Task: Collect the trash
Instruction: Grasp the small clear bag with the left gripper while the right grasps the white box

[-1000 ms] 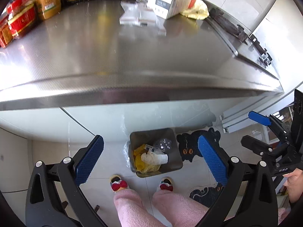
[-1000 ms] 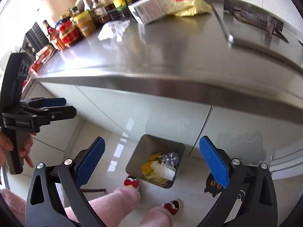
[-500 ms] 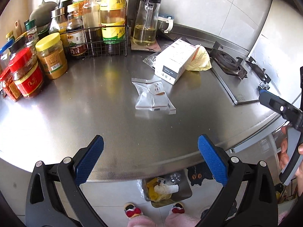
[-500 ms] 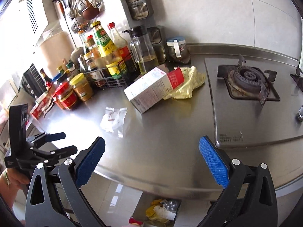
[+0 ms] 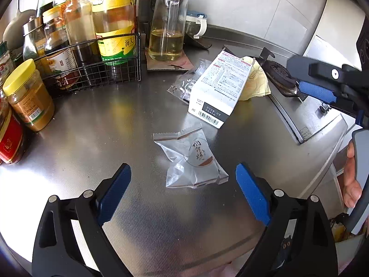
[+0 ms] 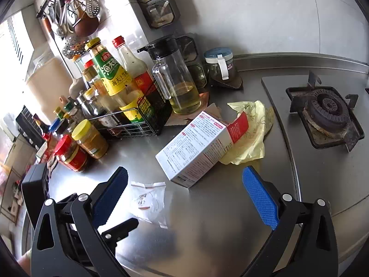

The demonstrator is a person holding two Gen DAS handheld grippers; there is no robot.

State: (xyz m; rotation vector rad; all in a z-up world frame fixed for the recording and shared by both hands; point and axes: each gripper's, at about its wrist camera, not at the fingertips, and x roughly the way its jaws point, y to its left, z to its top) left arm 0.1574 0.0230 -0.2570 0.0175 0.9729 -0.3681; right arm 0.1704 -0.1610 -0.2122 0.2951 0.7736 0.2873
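A crumpled clear plastic wrapper (image 5: 191, 159) lies on the steel counter (image 5: 103, 138), just ahead of and between the tips of my left gripper (image 5: 182, 173). The jaws are closing, and the pads do not touch the wrapper. Behind it lies a white carton box (image 5: 219, 90) on a yellow plastic bag (image 5: 256, 85), with another clear bag (image 5: 184, 83) at its left. My right gripper (image 6: 184, 173) hangs open and empty over the counter, short of the box (image 6: 196, 147) and the yellow bag (image 6: 251, 133). The wrapper (image 6: 147, 202) is at its lower left.
A wire rack of bottles (image 6: 129, 120), an oil jug (image 6: 177, 85) and jars (image 5: 27, 97) crowd the counter's left and back. A gas burner (image 6: 327, 113) sits at the right. The counter's front edge (image 5: 322, 175) drops off near a hand on the right.
Both grippers have risen from below the counter, where the floor bin showed, to above its top. The wrapper now lies between the left tips, and the left jaws stand slightly narrower.
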